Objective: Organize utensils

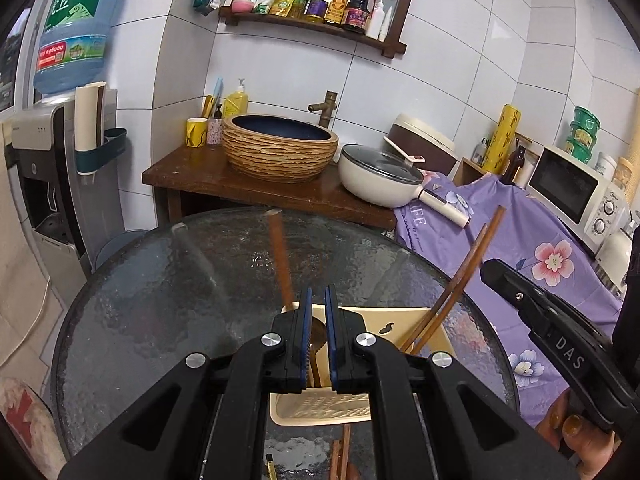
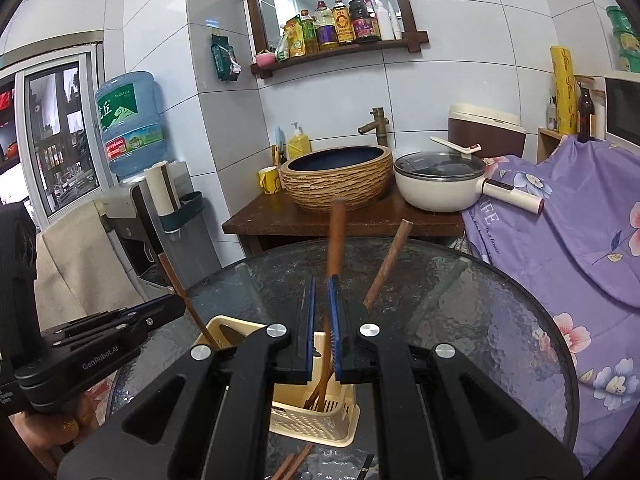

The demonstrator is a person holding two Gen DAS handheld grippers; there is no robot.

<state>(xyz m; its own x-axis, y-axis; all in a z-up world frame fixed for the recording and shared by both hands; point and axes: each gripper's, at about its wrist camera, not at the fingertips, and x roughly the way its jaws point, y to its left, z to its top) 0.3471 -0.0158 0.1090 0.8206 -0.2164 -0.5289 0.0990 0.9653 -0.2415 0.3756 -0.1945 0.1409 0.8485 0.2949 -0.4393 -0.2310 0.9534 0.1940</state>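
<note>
Left wrist view first, Bo, what can you see?

Well, Mia, the left gripper (image 1: 319, 292) is squeezed shut with nothing in it. It hangs right over the tan holder (image 1: 404, 314) on the glass table (image 1: 160, 300). A spoon (image 1: 320, 332) sits down inside, and a brown handle (image 1: 278, 248) sticks up just left of the jaws.

And the other camera?

That one shows what this one can't. The right gripper (image 2: 320, 280) looks pinched on a chopstick (image 2: 334, 236). It stands almost straight up, with its low end already in the holder.

So which hand goes next?

I think the right one, since it is nearer. The holder is straight under its jaws, so letting go should drop the stick in. Its mate (image 2: 388, 264) leans free beside it.

Anything left out?

Yes, some loose chopsticks (image 1: 340, 456) lie flat on the table, just this side of the holder
</note>
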